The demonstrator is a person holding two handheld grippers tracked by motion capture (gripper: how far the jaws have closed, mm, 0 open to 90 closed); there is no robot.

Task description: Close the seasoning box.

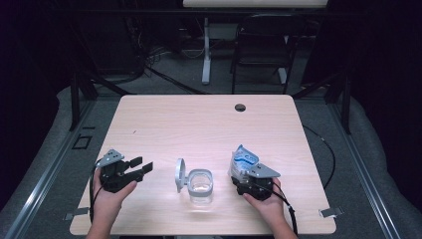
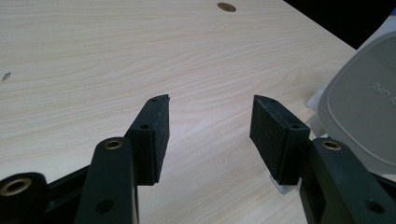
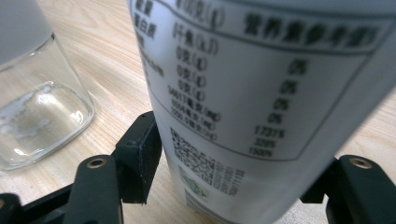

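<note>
1. Nearest to us, the person's two hands come in over the near edge of the table [image 1: 164,112]; the left hand [image 1: 107,196] holds the left gripper [image 1: 142,168] at the near left, and the right hand [image 1: 266,201] holds the right gripper [image 1: 243,175] at the near right.
2. We see the left gripper's jaws standing wide apart with bare wood between them; in the left gripper view its fingertips [image 2: 156,116] hover over the tabletop and grip nothing.
3. The right gripper's jaws sit on either side of a white and blue pouch [image 1: 244,162], pressed against it. In the right gripper view the pouch [image 3: 261,93] fills the space between the black pads, its printed label and a small code facing the camera.
4. Between the two grippers, near the middle of the near edge, stands a clear glass jar [image 1: 200,186], open at the top. We also see it to the left in the right gripper view [image 3: 37,107], just beside the pouch but apart from it.
5. The jar's grey hinged lid [image 1: 180,174] stands tipped up on the jar's left side, toward the left gripper. In the left gripper view the lid [image 2: 364,102] rises just right of the right-hand jaw; we cannot tell whether they touch.
6. Farther off, the tabletop is bare wood, with a small dark cable hole [image 1: 240,107] near the far edge.
7. Beyond the table we see a dark folding chair [image 1: 261,45] and a white table leg [image 1: 206,50] on the grey floor.
</note>
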